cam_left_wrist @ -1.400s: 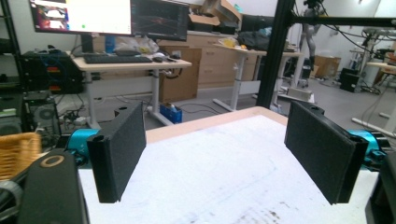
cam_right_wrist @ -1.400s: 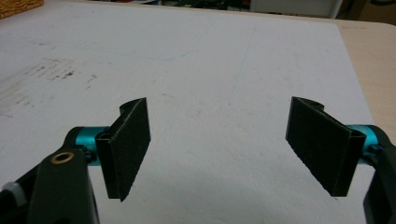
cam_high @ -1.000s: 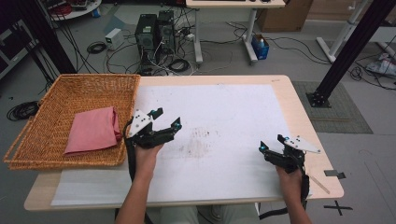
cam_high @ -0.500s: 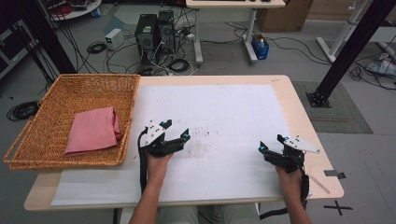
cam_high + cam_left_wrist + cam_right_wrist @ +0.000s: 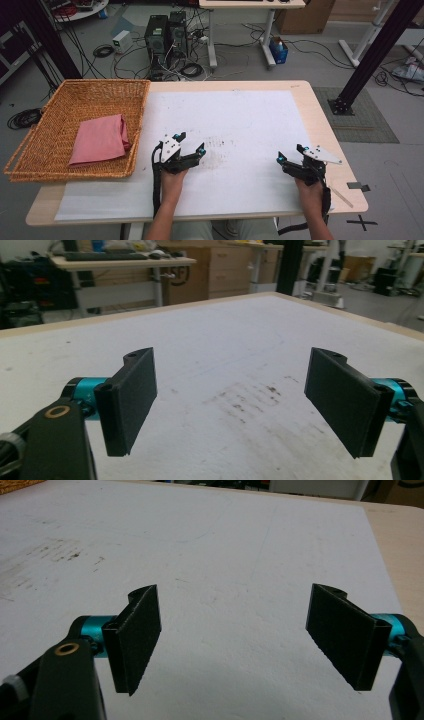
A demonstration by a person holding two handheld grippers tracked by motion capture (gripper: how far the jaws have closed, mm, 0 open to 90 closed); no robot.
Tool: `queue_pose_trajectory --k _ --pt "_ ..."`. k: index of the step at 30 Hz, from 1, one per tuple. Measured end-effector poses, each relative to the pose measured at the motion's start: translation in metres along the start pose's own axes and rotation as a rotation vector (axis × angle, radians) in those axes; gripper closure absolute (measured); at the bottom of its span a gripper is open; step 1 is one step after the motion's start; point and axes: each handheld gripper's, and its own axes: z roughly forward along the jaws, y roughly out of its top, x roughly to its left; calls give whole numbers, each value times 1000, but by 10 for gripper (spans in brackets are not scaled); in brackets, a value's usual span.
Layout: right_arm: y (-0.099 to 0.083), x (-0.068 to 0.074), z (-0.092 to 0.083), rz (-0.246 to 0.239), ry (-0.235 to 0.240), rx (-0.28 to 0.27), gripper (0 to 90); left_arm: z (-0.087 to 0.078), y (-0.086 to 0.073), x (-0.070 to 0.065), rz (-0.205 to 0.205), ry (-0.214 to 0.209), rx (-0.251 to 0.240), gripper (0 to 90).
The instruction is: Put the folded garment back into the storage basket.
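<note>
Landmark: basket (image 5: pixel 55 132), wicker, on the table's (image 5: pixel 240 85) left end.
Cloth: pink cloth (image 5: pixel 100 139) lies folded inside basket, toward its near right side; nothing touching it.
Left tool: left tool (image 5: pixel 187 145) just right of basket, low over white sheet (image 5: pixel 250 125); jaws wide apart, nothing between them, same in left gripper view (image 5: pixel 230 405).
Right tool: right tool (image 5: pixel 289 155) well apart from basket, near table's right edge; jaws spread, holding nothing, per right gripper view (image 5: pixel 232 640).
Smudge: dark marks (image 5: pixel 220 147) on sheet, just right of left tool.
Step, my read: cloth looks put away; hands parked, w/ nothing in hand.
Doing it well: keep both tools open & level; if going back for cloth, use left tool, come in over basket's right wall, don't snag wicker; pinch a folded edge, not the flat middle.
</note>
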Motion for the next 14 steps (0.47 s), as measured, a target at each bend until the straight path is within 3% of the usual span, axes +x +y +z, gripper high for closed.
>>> queue_pose_trajectory --k 3,7,14 --pt "0 0 0 -1 0 1 216 0 0 1 -13 0 -5 206" --pt "0 0 0 -3 -1 0 216 0 0 -1 9 -5 1 207" --pt "0 0 0 -5 -2 0 216 0 0 -1 8 -5 1 207"
